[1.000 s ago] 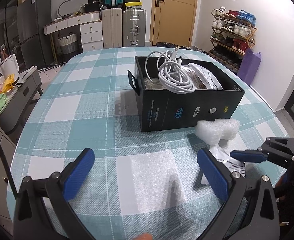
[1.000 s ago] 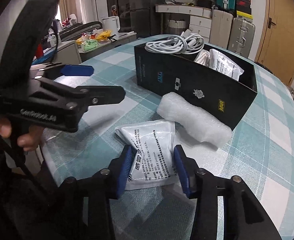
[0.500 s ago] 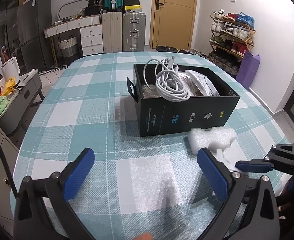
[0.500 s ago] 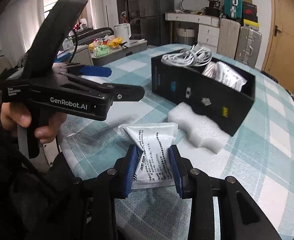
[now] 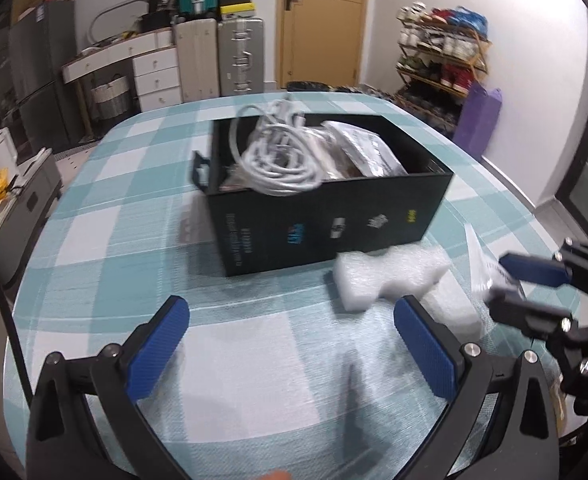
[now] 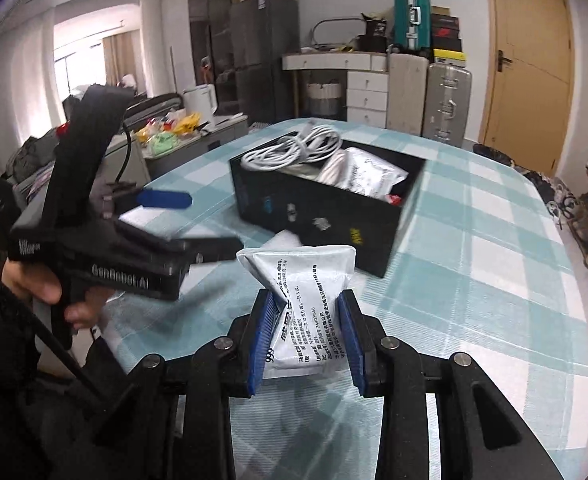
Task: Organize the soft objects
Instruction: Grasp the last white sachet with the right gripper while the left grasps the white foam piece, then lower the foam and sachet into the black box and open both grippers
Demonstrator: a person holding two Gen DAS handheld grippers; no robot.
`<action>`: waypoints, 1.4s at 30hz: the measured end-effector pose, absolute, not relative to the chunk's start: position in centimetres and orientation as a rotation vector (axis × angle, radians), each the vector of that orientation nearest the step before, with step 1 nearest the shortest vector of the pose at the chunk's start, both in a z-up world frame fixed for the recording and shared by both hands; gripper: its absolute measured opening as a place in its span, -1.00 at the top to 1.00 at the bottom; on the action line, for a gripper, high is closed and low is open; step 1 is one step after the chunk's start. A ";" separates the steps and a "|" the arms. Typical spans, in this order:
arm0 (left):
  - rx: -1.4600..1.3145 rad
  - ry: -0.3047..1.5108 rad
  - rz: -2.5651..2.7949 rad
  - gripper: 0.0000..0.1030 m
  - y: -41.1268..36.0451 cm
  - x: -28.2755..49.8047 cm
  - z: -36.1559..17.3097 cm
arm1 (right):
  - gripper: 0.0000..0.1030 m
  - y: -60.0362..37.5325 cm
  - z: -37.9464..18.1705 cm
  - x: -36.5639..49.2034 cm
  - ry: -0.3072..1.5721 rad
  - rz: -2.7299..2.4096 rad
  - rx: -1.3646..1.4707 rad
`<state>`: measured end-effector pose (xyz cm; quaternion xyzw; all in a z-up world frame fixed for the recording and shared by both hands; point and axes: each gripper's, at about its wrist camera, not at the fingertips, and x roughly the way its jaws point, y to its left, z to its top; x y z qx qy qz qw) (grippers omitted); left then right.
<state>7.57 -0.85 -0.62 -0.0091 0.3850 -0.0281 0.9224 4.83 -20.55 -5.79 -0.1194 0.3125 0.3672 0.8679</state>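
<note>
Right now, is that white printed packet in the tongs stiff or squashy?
Probably squashy: the white packet pinches in where the right tongs squeeze it. Likely light too, since its flared top stands unsupported above them.

Right gripper [image 6: 305, 336] jaws clamp white packet [image 6: 307, 308], lower centre; black box [image 6: 325, 200] beyond on tabletop [image 6: 493, 280]; left gripper [image 6: 134, 236] at left.

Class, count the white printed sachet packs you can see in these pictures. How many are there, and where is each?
2. One white pack is clamped in the right gripper; another pack lies inside the black box. More may be hidden under the cable coil.
</note>
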 end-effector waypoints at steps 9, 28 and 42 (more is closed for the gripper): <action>0.046 0.824 -0.116 -0.77 -2.9 9.3 -1.2 | 0.35 -21.0 -5.9 6.0 0.652 0.742 -0.217; 0.009 0.814 -0.243 0.60 -3.1 9.5 -0.5 | 0.35 -22.1 -5.6 6.2 0.642 0.706 -0.197; -0.054 0.618 -0.199 0.60 0.1 5.9 5.8 | 0.35 -22.9 -2.6 6.0 0.492 0.681 -0.087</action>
